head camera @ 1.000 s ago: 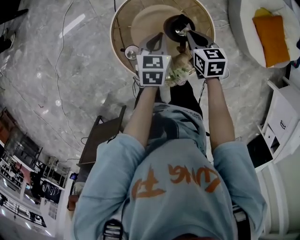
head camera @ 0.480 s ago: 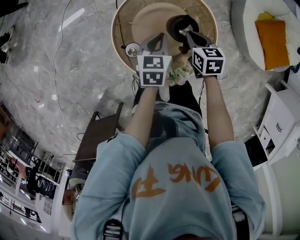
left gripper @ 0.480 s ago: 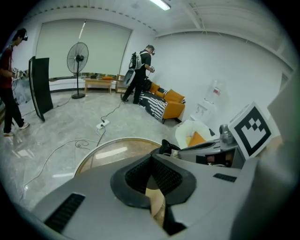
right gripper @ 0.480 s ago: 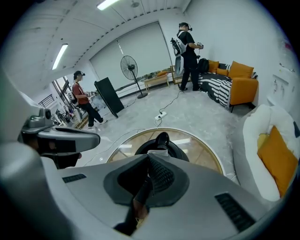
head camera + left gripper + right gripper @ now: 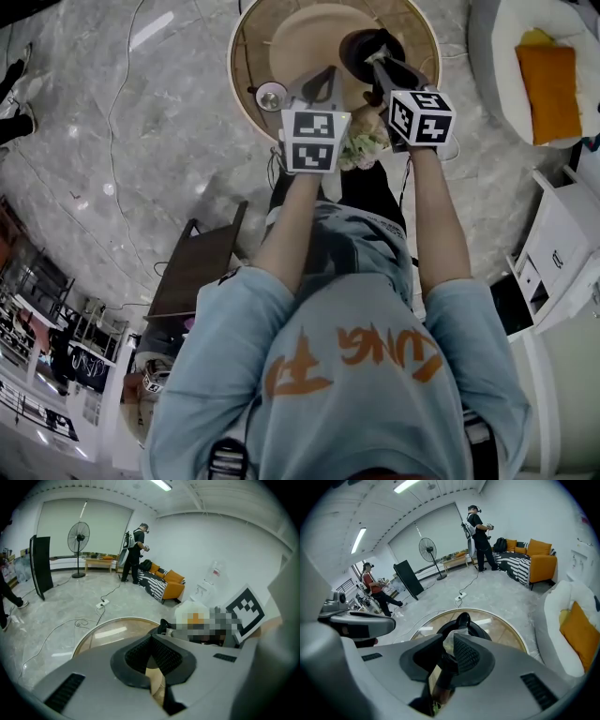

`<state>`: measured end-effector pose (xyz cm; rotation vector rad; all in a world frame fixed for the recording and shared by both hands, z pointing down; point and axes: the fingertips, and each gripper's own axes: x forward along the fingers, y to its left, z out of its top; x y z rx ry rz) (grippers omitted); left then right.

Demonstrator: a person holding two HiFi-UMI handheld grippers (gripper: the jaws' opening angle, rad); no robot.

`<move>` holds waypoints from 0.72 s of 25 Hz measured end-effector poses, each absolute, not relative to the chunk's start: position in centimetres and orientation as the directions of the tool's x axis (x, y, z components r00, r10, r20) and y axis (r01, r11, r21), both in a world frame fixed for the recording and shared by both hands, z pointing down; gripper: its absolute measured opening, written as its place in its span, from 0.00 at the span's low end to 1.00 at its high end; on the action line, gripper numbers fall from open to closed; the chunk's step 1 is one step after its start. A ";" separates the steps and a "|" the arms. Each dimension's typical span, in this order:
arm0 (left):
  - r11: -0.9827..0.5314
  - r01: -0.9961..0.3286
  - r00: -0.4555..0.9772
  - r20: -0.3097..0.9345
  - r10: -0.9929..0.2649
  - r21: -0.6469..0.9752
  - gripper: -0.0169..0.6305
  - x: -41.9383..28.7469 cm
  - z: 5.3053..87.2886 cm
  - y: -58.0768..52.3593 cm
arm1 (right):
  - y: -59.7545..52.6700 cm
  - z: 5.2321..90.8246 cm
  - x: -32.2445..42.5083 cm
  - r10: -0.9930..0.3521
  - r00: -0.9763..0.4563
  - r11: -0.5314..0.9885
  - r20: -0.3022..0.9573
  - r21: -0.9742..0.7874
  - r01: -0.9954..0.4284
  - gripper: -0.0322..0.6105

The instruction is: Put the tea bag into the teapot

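Note:
The black teapot stands at the far side of the round table. My right gripper hangs over its mouth. In the right gripper view the pale tea bag sits between the tips of the right gripper, directly above the teapot. These jaws are opening, with a gap showing beside the bag. My left gripper hovers over the tabletop left of the pot. In its own view the left gripper has its tips together and holds nothing.
A small metal lid lies near the table's left rim, and a bunch of flowers sits at its near edge. A white armchair with an orange cushion stands to the right. A dark stool is at my left. People stand far off.
Both grippers stay over the table, and the right one has edged slightly closer over the teapot. The head view has shifted a little.

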<state>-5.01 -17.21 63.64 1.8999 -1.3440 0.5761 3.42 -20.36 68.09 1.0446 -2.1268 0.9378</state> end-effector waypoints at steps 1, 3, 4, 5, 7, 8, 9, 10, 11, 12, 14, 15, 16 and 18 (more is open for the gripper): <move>-0.194 -0.933 0.357 0.708 -0.609 0.304 0.06 -4.8 63.4 -17.2 | -20.3 67.9 3.5 -0.423 -0.525 0.441 0.739 -0.338 -0.831 0.20; -0.198 -0.932 0.360 0.705 -0.610 0.304 0.06 -4.5 63.0 -17.1 | -20.1 67.4 3.7 -0.432 -0.529 0.435 0.731 -0.344 -0.832 0.24; -0.193 -0.933 0.357 0.705 -0.613 0.305 0.06 -4.5 62.9 -17.1 | -20.1 67.2 3.9 -0.438 -0.527 0.431 0.728 -0.344 -0.834 0.24; -0.176 -0.935 0.348 0.706 -0.616 0.307 0.06 -4.7 63.0 -17.1 | -20.1 67.0 4.0 -0.447 -0.523 0.426 0.726 -0.342 -0.838 0.24; -0.112 -0.942 0.315 0.713 -0.626 0.318 0.06 -5.8 63.2 -17.1 | -20.2 66.5 4.2 -0.470 -0.514 0.409 0.717 -0.339 -0.847 0.24; -0.089 -0.942 0.304 0.714 -0.631 0.323 0.06 -6.4 63.2 -17.1 | -20.2 66.2 4.3 -0.483 -0.509 0.398 0.712 -0.339 -0.852 0.24; -0.081 -0.942 0.300 0.711 -0.636 0.325 0.06 -6.7 63.0 -17.1 | -20.2 65.7 4.4 -0.498 -0.503 0.385 0.706 -0.340 -0.858 0.24; -0.086 -0.943 0.300 0.707 -0.641 0.322 0.06 -6.8 62.6 -17.2 | -20.3 65.3 4.7 -0.514 -0.495 0.365 0.701 -0.343 -0.865 0.24; -0.094 -0.943 0.302 0.700 -0.647 0.320 0.06 -6.7 62.2 -17.4 | -20.4 64.7 5.1 -0.533 -0.483 0.338 0.695 -0.349 -0.874 0.24; -0.101 -0.942 0.306 0.690 -0.656 0.321 0.06 -6.7 61.6 -17.6 | -20.5 64.1 5.7 -0.555 -0.469 0.304 0.687 -0.357 -0.883 0.22; -0.115 -0.938 0.315 0.666 -0.676 0.327 0.06 -6.5 60.2 -18.0 | -20.6 62.7 6.8 -0.605 -0.437 0.234 0.666 -0.376 -0.897 0.21; -0.124 -0.936 0.320 0.651 -0.688 0.329 0.06 -6.4 59.5 -18.2 | -20.6 62.0 7.4 -0.627 -0.421 0.202 0.655 -0.385 -0.901 0.19; -0.133 -0.934 0.326 0.636 -0.700 0.332 0.06 -6.3 58.7 -18.3 | -20.4 61.3 7.8 -0.647 -0.406 0.175 0.645 -0.393 -0.903 0.18; -0.137 -0.922 0.343 0.599 -0.724 0.363 0.06 -6.2 57.2 -18.3 | -20.1 59.8 8.7 -0.683 -0.379 0.131 0.625 -0.406 -0.904 0.17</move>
